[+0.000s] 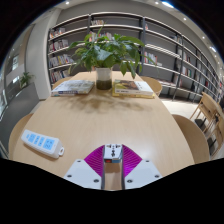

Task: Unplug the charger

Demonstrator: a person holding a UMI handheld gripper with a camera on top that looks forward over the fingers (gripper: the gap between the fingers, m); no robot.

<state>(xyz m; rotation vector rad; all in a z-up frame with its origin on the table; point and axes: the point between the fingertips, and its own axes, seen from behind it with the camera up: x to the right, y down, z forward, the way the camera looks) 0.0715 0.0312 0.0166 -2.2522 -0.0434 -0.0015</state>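
My gripper (112, 160) is shut on a small white and grey charger (112, 152), held between the two magenta pads (96, 160) above the round wooden table (120, 120). A white power strip (42, 143) with blue markings lies on the table to the left of the fingers, apart from the charger. No cable shows between the charger and the strip.
A potted green plant (110, 50) stands at the far middle of the table, with open books to its left (73, 87) and right (133, 88). Chairs (197, 135) stand at the right. Bookshelves (170, 55) line the back.
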